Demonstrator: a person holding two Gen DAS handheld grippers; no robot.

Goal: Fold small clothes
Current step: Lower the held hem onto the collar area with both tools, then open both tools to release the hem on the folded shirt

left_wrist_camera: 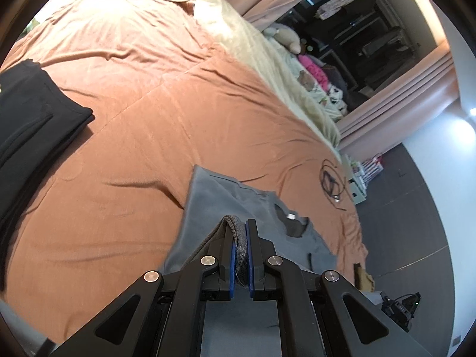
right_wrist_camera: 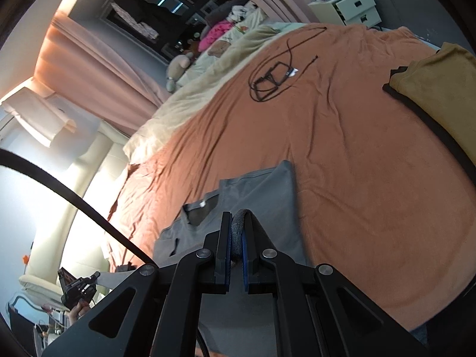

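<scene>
A small grey T-shirt (left_wrist_camera: 226,205) lies on the orange bedspread (left_wrist_camera: 142,113), collar up, with its far part flat on the bed. My left gripper (left_wrist_camera: 240,229) is shut on a bunched edge of this shirt and holds it just above the bed. In the right wrist view the same grey T-shirt (right_wrist_camera: 261,187) lies ahead, and my right gripper (right_wrist_camera: 237,218) is shut on another bunched edge of it. The near part of the shirt is hidden under both grippers.
Folded black clothes (left_wrist_camera: 26,110) lie on the bed at the left. A mustard and black garment (right_wrist_camera: 437,89) lies at the right. A coiled black cable (right_wrist_camera: 273,77) lies further up the bed. Pillows, toys, curtains and a white drawer unit (right_wrist_camera: 348,6) stand beyond.
</scene>
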